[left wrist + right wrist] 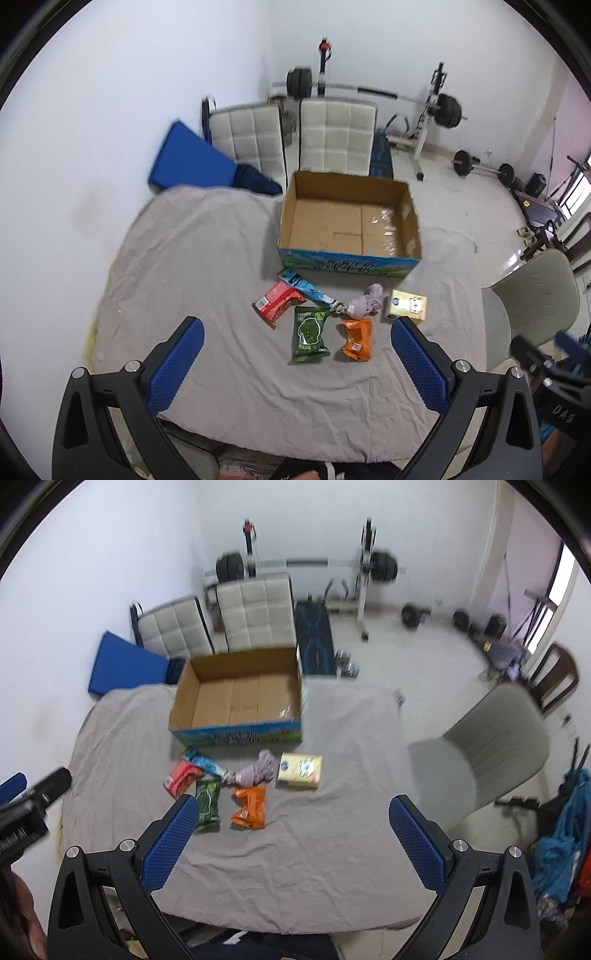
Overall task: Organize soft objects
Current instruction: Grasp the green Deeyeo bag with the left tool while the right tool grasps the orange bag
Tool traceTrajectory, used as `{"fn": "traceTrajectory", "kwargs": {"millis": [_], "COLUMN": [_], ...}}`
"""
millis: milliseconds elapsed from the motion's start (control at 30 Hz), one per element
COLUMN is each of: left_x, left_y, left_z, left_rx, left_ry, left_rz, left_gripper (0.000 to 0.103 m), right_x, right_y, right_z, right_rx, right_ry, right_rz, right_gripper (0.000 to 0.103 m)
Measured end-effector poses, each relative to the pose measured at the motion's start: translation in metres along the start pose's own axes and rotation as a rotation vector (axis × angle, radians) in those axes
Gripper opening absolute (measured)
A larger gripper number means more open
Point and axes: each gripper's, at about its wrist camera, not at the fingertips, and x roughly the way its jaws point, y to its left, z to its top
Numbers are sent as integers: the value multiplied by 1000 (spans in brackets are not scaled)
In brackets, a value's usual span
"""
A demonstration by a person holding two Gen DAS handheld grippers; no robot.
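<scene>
"DAS" is printed on the other gripper's black body (563, 417). "Jeeyeu", possibly misread, is seen on the green packet (310, 334). Print on the box front (347, 266) is illegible.

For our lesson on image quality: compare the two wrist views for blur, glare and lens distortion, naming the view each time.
Left wrist view: sharper, print on the green packet is legible; glare on tape inside the cardboard box; wall edges bow. Right wrist view: softer, the orange packet is smeared; window light blows out at the right; same fisheye bowing.

Grey chair (480, 753), two white padded chairs (334, 136), barbell rack (428, 107), blue mat (188, 158)
</scene>
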Motion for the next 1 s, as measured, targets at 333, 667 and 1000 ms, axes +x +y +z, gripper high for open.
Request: {"fn": "traceTrajectory", "kwargs": {"millis": [333, 667, 1000], "left_x": [205, 355, 404], "left_y": [10, 1, 1], "left_z": [-13, -51, -69], "left_rx": [-34, -22, -36], "left_ry": [353, 625, 726], "left_rz": [-95, -154, -184], "left_gripper": [93, 73, 61], "right_x": [246, 386, 438], "right_y": [28, 35, 48], "right_z": [-16, -46, -69], "right_rx": [15, 57, 115], "right_ry": [341, 511, 560], "right_rz": [67, 50, 114], "right_gripper": [103, 90, 56]}}
